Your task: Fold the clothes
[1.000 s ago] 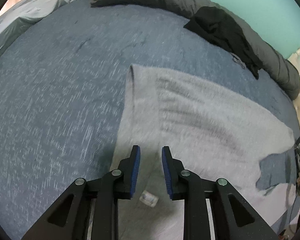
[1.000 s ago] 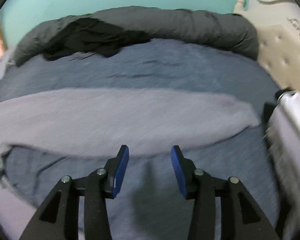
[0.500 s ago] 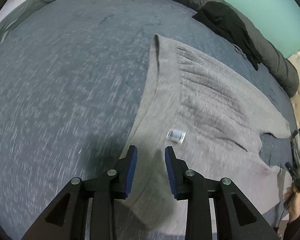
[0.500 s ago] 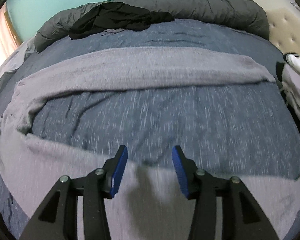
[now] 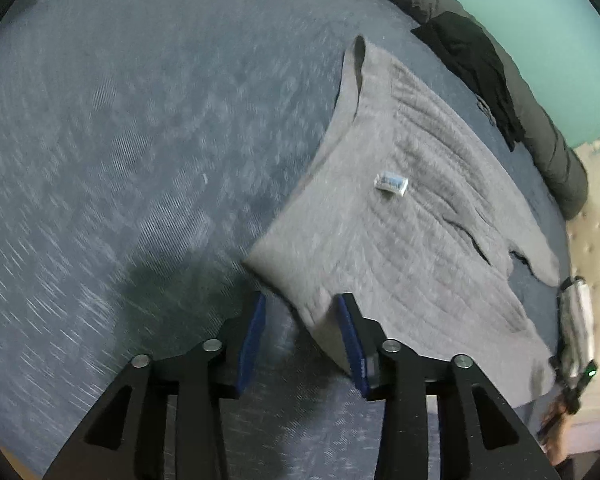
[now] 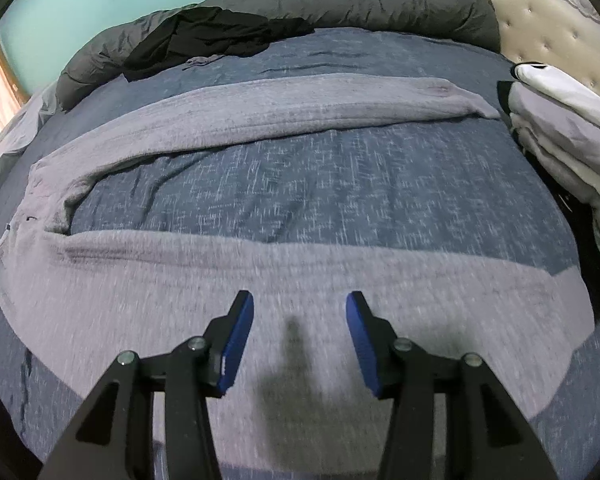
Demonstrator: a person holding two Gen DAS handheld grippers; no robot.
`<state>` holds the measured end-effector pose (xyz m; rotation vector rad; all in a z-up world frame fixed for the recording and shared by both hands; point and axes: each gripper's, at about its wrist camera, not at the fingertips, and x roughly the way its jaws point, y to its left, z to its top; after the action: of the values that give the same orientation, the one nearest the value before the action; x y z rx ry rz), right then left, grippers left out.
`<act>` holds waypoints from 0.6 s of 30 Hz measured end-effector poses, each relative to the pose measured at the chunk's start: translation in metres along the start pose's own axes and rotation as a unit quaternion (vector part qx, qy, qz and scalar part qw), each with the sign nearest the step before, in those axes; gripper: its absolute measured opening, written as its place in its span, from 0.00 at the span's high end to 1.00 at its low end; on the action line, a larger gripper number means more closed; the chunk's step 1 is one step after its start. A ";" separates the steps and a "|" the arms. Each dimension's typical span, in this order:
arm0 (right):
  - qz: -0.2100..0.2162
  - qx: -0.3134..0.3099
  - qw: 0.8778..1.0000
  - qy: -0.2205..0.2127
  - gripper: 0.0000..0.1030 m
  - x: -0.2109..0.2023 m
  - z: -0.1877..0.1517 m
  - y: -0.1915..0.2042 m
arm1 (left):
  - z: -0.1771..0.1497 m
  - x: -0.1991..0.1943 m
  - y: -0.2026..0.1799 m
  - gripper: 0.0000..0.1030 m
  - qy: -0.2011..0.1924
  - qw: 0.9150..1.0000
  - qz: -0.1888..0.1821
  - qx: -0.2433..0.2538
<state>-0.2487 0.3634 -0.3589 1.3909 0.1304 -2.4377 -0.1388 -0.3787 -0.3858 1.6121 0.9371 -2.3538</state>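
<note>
- Sweatpants (image 5: 412, 240), grey, are lying spread flat on the blue bed (image 5: 120, 140), waistband corner reaching between the left tool's (image 5: 302, 336) fingers, one leg passing under the right tool (image 6: 300, 336); no fold is showing yet, so nearly everything is remaining.
- Folded clothes (image 6: 560, 136) are sitting stacked far right of the right tool, suggesting other pieces are finished.
- Left tool's jaws are opening, cloth between them unpinched.
- Right tool is hovering spread, gripping nothing.
- White label (image 5: 391, 183) is lying ahead of the left tool.
</note>
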 end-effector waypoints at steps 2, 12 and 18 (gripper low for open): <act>-0.001 0.005 1.000 0.000 0.52 -0.005 -0.003 -0.003 | -0.004 0.006 0.002 0.58 -0.001 1.000 -0.010 -0.011; -0.015 0.045 0.999 0.008 0.48 -0.016 -0.023 -0.033 | -0.007 0.009 0.009 0.88 -0.030 0.997 -0.047 -0.048; -0.025 0.070 0.997 0.010 0.48 -0.020 -0.029 -0.054 | -0.004 -0.018 0.016 0.94 -0.064 0.996 -0.041 -0.052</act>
<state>-0.2328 0.4262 -0.3616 1.4892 -0.0010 -2.5174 -0.1212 -0.3929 -0.3775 1.3936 1.0988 -2.3849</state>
